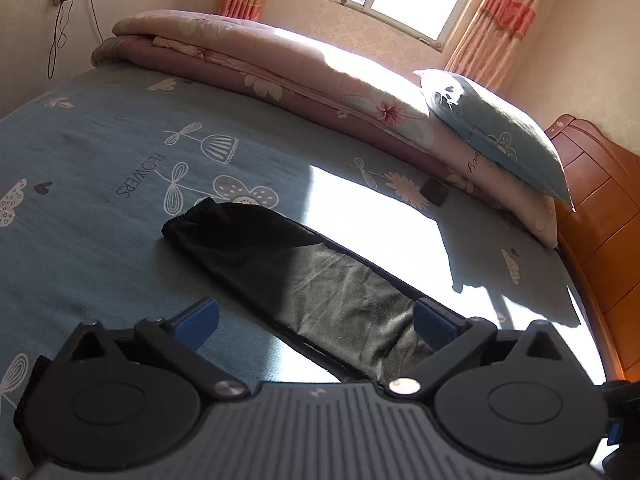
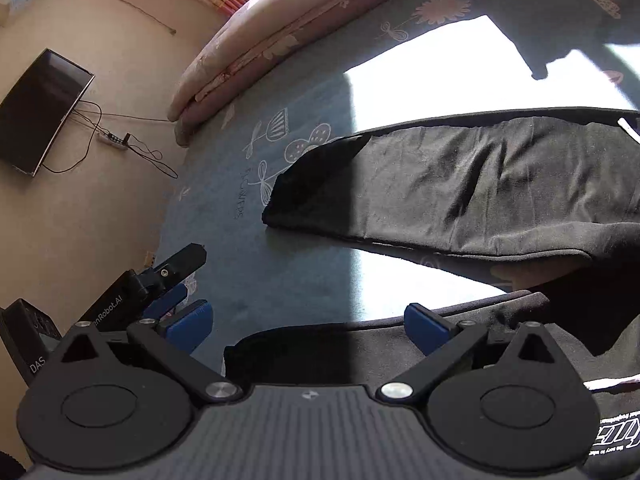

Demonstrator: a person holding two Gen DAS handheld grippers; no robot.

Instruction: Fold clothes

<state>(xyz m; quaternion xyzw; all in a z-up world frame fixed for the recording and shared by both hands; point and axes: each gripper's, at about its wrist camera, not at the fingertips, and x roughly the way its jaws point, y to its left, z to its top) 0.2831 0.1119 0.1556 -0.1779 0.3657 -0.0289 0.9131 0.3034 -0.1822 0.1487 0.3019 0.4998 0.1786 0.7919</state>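
A black long-sleeved garment lies on the blue flower-print bed sheet (image 1: pixel 100 152). In the left wrist view its sleeve (image 1: pixel 304 276) runs from the cuff (image 1: pixel 188 220) down toward my left gripper (image 1: pixel 316 324), which is open just above it; the sleeve passes under the right blue pad (image 1: pixel 434 324). In the right wrist view the same sleeve (image 2: pixel 460 184) stretches across the middle, half in sun. My right gripper (image 2: pixel 308 328) is open over another black edge of the garment (image 2: pixel 320 348), with nothing held. White print (image 2: pixel 616 436) shows at the lower right. The left gripper (image 2: pixel 172 284) appears at the left.
A folded pink floral quilt (image 1: pixel 248 60) and a blue pillow (image 1: pixel 500 136) lie along the bed's far side. A wooden headboard (image 1: pixel 600 208) stands at the right. A small dark object (image 1: pixel 434 192) sits near the quilt. A TV (image 2: pixel 40 112) and power strip (image 2: pixel 114 140) hang on the wall.
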